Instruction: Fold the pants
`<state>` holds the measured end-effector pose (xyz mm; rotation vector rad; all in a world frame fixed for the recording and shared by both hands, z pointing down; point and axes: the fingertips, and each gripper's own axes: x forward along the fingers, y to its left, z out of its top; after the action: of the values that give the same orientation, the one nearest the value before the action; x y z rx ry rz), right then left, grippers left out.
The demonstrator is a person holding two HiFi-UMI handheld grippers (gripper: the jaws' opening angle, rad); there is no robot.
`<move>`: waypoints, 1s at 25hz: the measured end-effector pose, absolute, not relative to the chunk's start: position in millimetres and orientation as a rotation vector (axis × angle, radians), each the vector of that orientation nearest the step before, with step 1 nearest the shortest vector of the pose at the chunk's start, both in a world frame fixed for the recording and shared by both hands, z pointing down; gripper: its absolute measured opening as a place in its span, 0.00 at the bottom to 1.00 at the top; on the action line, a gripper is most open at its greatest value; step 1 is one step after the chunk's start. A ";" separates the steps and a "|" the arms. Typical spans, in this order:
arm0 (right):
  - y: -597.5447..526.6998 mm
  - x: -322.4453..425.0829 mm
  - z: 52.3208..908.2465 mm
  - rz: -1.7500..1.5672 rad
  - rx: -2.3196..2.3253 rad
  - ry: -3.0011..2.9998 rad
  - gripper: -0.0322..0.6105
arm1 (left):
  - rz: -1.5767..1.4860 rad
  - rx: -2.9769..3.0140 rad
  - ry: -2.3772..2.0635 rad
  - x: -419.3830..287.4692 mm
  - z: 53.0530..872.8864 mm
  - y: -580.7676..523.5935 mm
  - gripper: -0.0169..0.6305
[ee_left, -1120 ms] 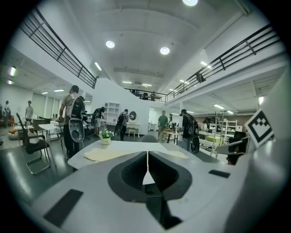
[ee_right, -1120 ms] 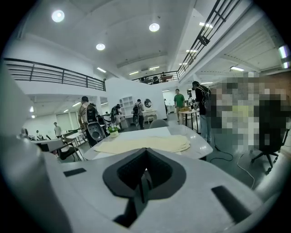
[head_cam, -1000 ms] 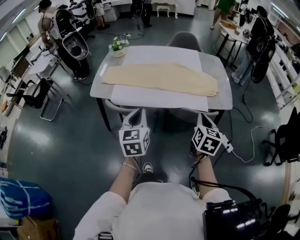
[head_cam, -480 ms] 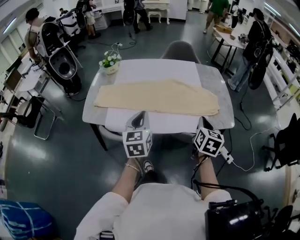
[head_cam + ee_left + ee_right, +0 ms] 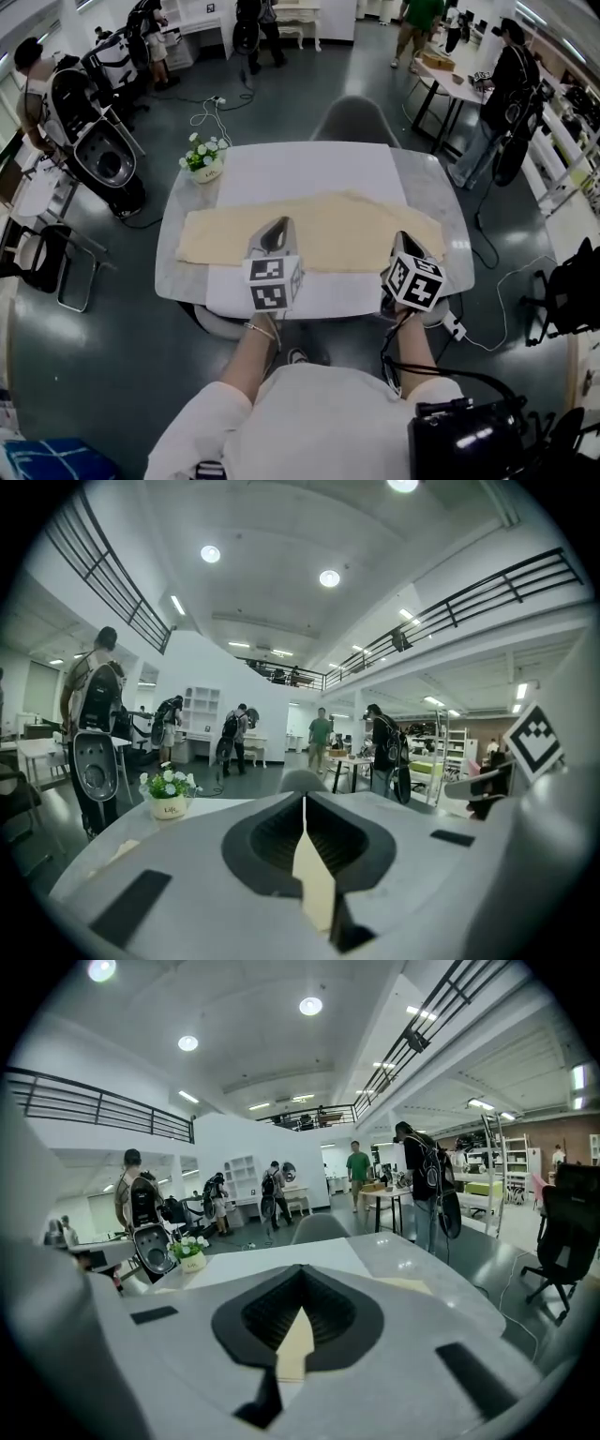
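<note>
Beige pants (image 5: 328, 230) lie flat and stretched left to right across a white sheet (image 5: 300, 169) on the grey table (image 5: 171, 258). My left gripper (image 5: 275, 228) hovers over the near edge of the pants, left of the middle, jaws shut and empty. Near the right end of the pants my right gripper (image 5: 404, 243) is also shut with nothing in it. In the left gripper view the left gripper (image 5: 303, 799) shows its jaws closed together, with beige cloth below. The right gripper (image 5: 302, 1267) looks the same in the right gripper view; a strip of pants (image 5: 412, 1285) shows to its right.
A small pot of white flowers (image 5: 203, 161) stands at the table's far left corner. A grey chair (image 5: 354, 120) is tucked in at the far side. Other tables, chairs, cables and several people fill the room beyond.
I have stepped up to the table. Both grippers moved forward from over the floor to above the near edge of the pants. Both stayed shut.
</note>
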<state>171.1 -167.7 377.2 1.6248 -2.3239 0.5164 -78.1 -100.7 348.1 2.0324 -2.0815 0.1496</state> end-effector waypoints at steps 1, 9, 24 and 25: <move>-173.6 166.1 379.3 0.515 1.624 -2.316 0.04 | 0.150 2.030 -2.072 -82.5 351.4 -107.3 0.05; -220.6 153.4 408.5 0.541 1.579 -2.274 0.04 | 0.146 1.925 -2.042 -100.7 393.7 -150.5 0.05; -259.1 269.1 436.8 0.637 1.781 -2.064 0.04 | 0.232 2.077 -1.793 7.2 424.5 -242.7 0.05; -258.7 281.4 439.9 0.648 1.801 -2.040 0.04 | 0.246 2.095 -1.764 19.9 427.9 -248.0 0.05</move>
<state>281.4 -258.7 439.9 1.8012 -2.0397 0.6481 19.9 -248.0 427.9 2.0953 -1.7641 0.2464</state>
